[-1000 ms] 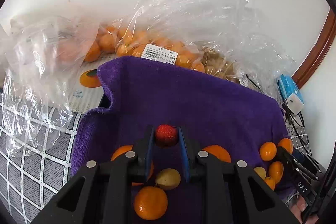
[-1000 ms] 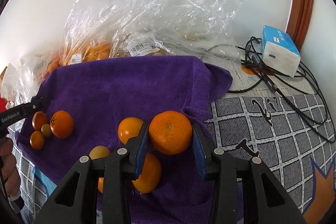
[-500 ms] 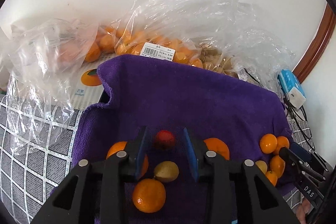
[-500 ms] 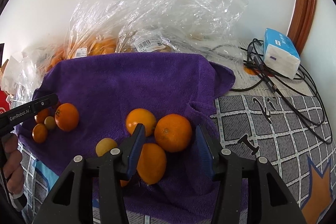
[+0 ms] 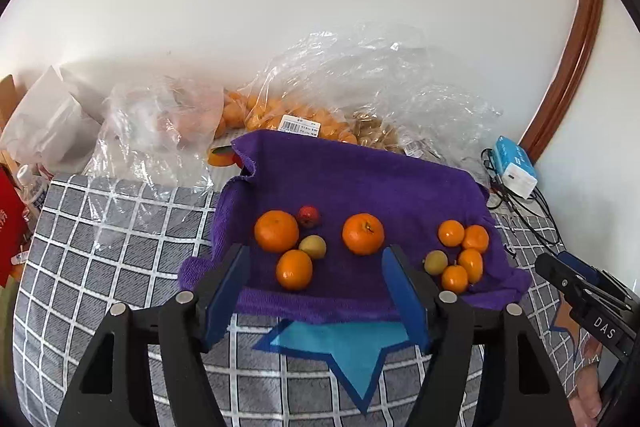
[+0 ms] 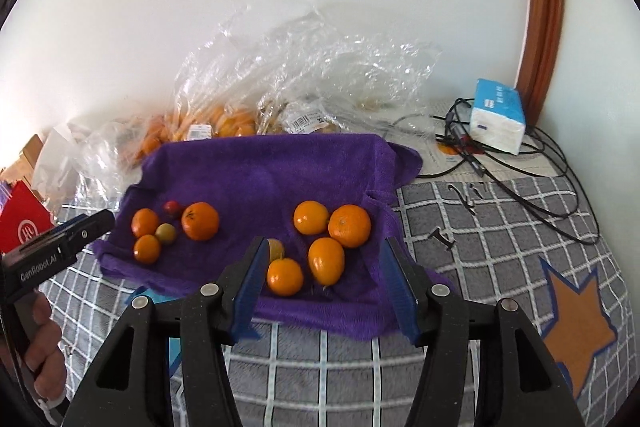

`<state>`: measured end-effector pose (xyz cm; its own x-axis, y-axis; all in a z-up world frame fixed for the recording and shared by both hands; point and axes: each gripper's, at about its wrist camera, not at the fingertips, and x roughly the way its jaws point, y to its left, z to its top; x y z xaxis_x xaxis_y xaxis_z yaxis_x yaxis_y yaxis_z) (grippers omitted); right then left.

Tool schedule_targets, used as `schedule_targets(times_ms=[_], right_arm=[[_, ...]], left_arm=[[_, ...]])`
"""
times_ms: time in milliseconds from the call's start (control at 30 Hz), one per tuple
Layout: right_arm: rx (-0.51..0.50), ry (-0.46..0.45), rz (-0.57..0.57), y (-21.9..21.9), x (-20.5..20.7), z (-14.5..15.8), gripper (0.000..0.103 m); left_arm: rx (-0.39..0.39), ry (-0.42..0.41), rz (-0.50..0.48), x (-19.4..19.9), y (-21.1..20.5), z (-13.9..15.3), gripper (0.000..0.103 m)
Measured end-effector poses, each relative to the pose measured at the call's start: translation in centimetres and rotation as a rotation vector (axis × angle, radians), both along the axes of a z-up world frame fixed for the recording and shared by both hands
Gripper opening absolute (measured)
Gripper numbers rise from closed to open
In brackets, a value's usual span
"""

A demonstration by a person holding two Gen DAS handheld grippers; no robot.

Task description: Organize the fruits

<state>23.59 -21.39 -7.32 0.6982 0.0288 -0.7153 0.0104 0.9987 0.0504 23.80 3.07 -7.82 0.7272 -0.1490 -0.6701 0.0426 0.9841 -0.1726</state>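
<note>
A purple towel (image 5: 360,179) (image 6: 260,175) lies on the grey checked cloth with two groups of fruit. In the left wrist view the left group holds three oranges (image 5: 276,231), a small red fruit (image 5: 308,216) and a yellow-green fruit (image 5: 313,246). The right group (image 5: 460,251) holds several small oranges and a yellowish fruit. My left gripper (image 5: 316,273) is open and empty, pulled back above the towel's near edge. My right gripper (image 6: 324,267) is open and empty, above the right group (image 6: 349,225).
Clear plastic bags with oranges (image 5: 280,115) (image 6: 224,123) lie behind the towel against the wall. A blue-white tissue pack (image 6: 498,119) and black cables (image 6: 520,163) sit at the right. A red box (image 6: 24,227) stands at the left.
Both grippers have opened wide and drawn back and up from the towel. The left let go of the red fruit, the right let go of the big orange; both lie on the towel.
</note>
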Motion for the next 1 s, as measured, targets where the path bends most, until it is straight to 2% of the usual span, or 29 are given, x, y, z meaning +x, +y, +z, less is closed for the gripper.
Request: schedule_targets(times_ms=[67, 167, 233, 300, 400, 567, 667, 800, 1000], right_arm=[[-0.009, -0.018, -0.007, 0.3, -1.8, 0.7, 0.058], [0.012, -0.031, -0.017, 0.3, -4.5, 1.5, 0.060], [0.019, -0.046, -0.021, 0.1, -6.2, 1.7, 0.068], [-0.015, -0.075, -0.028, 0.0, -8.1, 2.1, 0.083], [-0.085, -0.108, -0.056, -0.1, -10.8, 2.7, 0.090], [-0.088, -0.142, -0.047, -0.1, -14.6, 3.9, 0.100], [-0.099, -0.141, -0.077, -0.5, -16.4, 4.5, 0.100], [-0.098, -0.158, -0.090, -1.2, -18.5, 5.1, 0.101], [-0.109, -0.189, -0.088, -1.4, -20.7, 5.7, 0.101]], left_arm=[[0.008, -0.034, 0.000, -2.2, -0.1, 0.8, 0.077], [0.018, -0.053, -0.006, -5.2, -0.1, 1.5, 0.079], [0.012, -0.060, -0.006, -7.0, 0.0, 1.9, 0.083], [0.005, -0.071, -0.009, -8.8, 0.0, 2.2, 0.086], [0.016, -0.094, -0.001, -11.3, -0.3, 2.5, 0.088], [0.043, -0.109, -0.004, -14.3, -1.3, 2.8, 0.090], [0.063, -0.129, 0.002, -16.1, -1.8, 3.1, 0.094], [0.039, -0.133, 0.006, -17.9, -2.1, 3.6, 0.095], [0.053, -0.160, 0.013, -19.8, -2.6, 4.4, 0.095]])
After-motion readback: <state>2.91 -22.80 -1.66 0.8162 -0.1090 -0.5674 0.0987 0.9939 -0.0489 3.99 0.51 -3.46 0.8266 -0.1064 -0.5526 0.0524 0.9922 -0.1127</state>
